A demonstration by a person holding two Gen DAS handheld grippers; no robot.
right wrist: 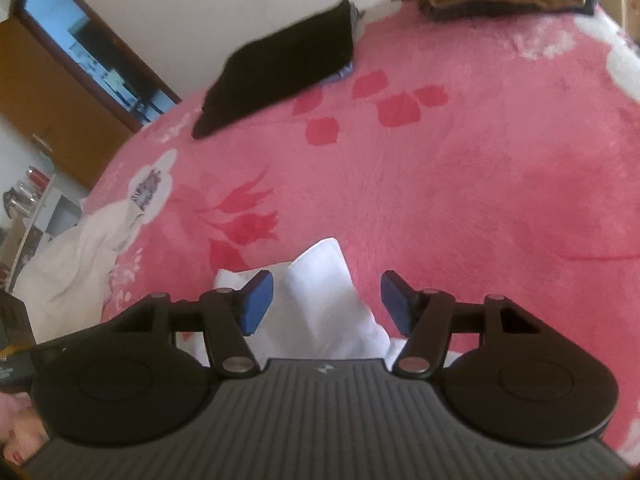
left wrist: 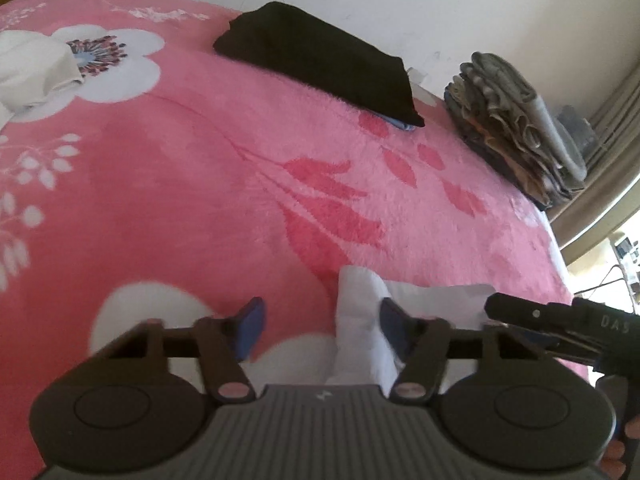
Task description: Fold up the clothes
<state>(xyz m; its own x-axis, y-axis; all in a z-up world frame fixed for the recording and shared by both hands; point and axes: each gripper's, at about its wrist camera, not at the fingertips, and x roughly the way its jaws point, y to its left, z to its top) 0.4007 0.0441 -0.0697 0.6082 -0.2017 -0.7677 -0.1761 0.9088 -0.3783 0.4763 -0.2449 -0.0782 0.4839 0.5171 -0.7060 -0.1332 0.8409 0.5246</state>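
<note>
Pink blanket [left wrist: 200, 200] with white blossoms and red leaves; on it, a black folded garment [left wrist: 320, 60]; white cloth [right wrist: 324, 300]; blue pads [right wrist: 258, 304].

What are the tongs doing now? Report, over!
Left tongs open, right tongs open. White cloth bunched between them on pink blanket, ungripped. Nothing blocking.

Readable text

"DAS" is printed in pale letters on the right gripper [left wrist: 560, 320], at the frame's right edge.
</note>
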